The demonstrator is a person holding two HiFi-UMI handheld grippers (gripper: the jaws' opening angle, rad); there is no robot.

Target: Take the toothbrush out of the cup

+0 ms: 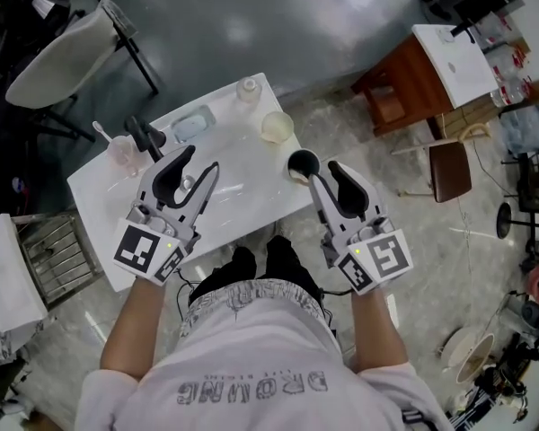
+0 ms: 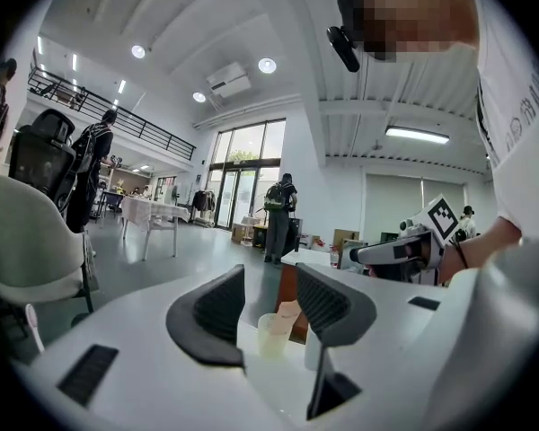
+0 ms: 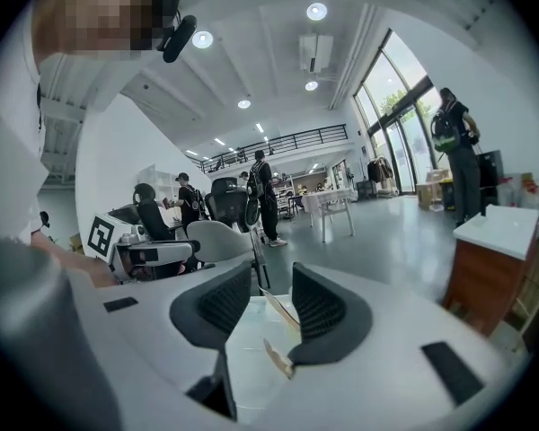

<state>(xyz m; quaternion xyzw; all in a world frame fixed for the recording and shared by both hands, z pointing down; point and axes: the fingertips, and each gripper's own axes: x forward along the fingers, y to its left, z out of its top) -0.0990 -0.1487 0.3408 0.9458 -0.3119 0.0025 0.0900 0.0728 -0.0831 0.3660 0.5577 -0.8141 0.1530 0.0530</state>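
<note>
A clear pinkish cup [image 1: 123,152] stands near the far left corner of the white table [image 1: 242,200], and a white toothbrush [image 1: 100,131] leans out of it to the left. My left gripper [image 1: 198,163] hovers over the table to the right of that cup, apart from it, open and holding nothing. In the left gripper view the jaws [image 2: 269,303] frame a pale translucent cup [image 2: 274,335], not the toothbrush cup. My right gripper [image 1: 322,172] is open at the table's right edge; its view shows only bare tabletop between the jaws [image 3: 259,303].
On the table are a black object [image 1: 140,136] beside the toothbrush cup, a pale dish [image 1: 191,124], a small bottle [image 1: 247,88], a cream cup [image 1: 277,127] and a dark round object [image 1: 302,162]. A white chair [image 1: 63,48] stands far left, a wooden cabinet [image 1: 413,83] right.
</note>
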